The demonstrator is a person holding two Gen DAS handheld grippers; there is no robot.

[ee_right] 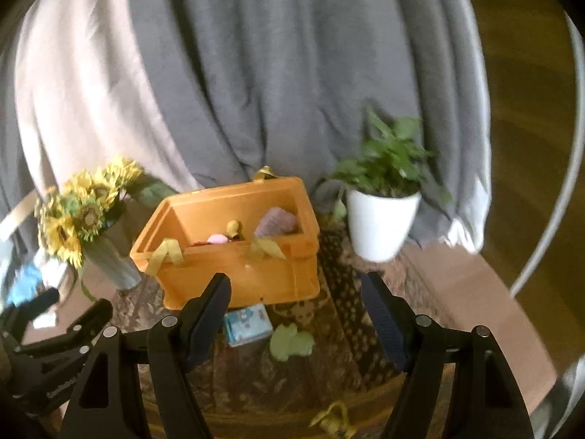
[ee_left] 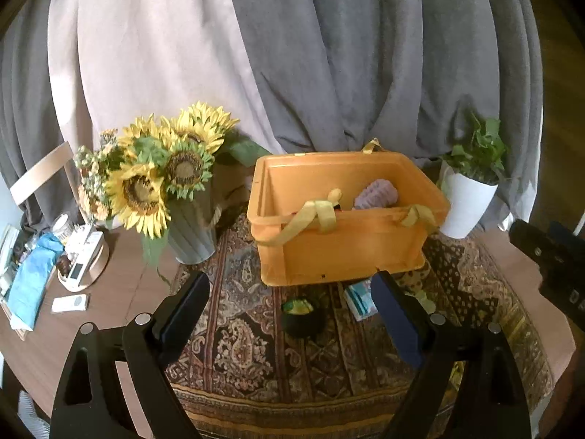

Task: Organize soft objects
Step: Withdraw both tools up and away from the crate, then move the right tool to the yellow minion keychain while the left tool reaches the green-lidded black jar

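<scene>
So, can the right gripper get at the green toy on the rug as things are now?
Probably yes. The right gripper is open and empty, the green toy lies just ahead between its fingers, and nothing covers it. The packet beside it and the orange box behind leave room.

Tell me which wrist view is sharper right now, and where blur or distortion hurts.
Left wrist view is sharper: orange bin and sunflowers read crisply. Right wrist view is motion-smeared, worst on the potted plant. Both are fisheye, bending the curtain toward dark corners.
</scene>
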